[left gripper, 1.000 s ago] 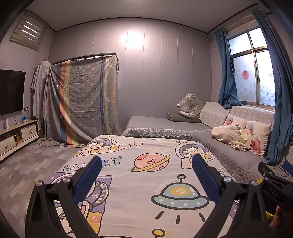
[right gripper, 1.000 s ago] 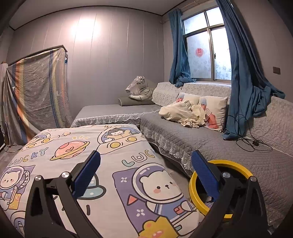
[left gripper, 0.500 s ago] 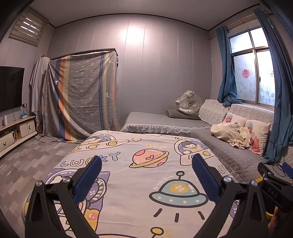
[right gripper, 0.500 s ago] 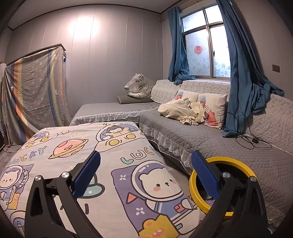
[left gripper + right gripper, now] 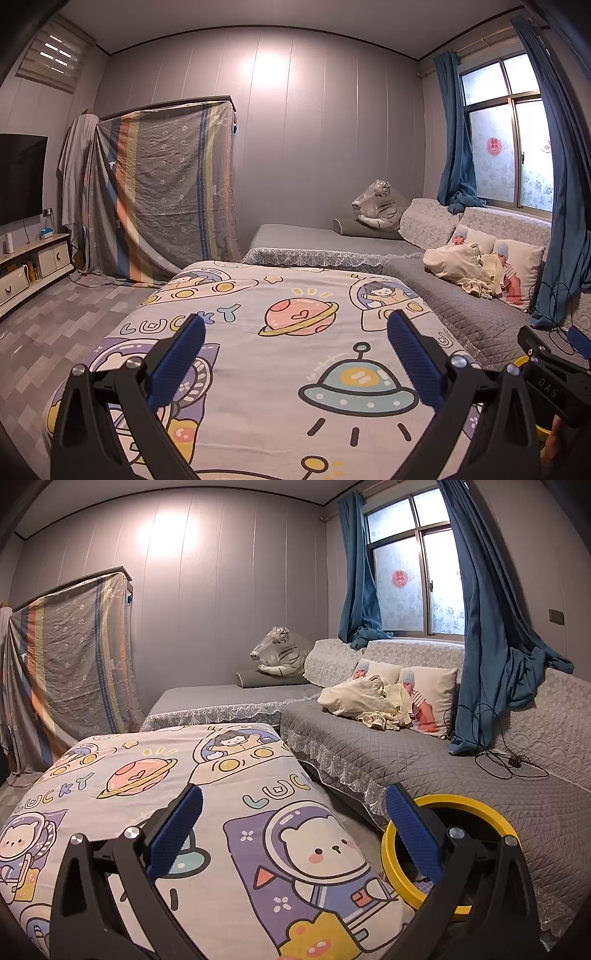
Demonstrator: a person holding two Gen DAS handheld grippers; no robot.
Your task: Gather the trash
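both tools (image 5: 295, 354) (image 5: 293, 829) agape, empty, above cartoon sheet (image 5: 295, 413).

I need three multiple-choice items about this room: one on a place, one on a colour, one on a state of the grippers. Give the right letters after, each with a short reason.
1. Where does the yellow-rimmed bin stand?
A. on the cartoon cloth
B. on the floor between the cartoon-covered table and the grey sofa
C. under the television

2. What colour are the curtains?
A. blue
B. red
C. white

3. How do the left gripper and right gripper stand?
A. both shut on trash
B. one open, one shut
C. both open, holding nothing

Answers:
1 B, the right wrist view shows its rim low in the gap beside the sofa edge.
2 A, blue cloth hangs on both sides of the window.
3 C, each pair of blue pads stands wide apart with only the cloth behind.
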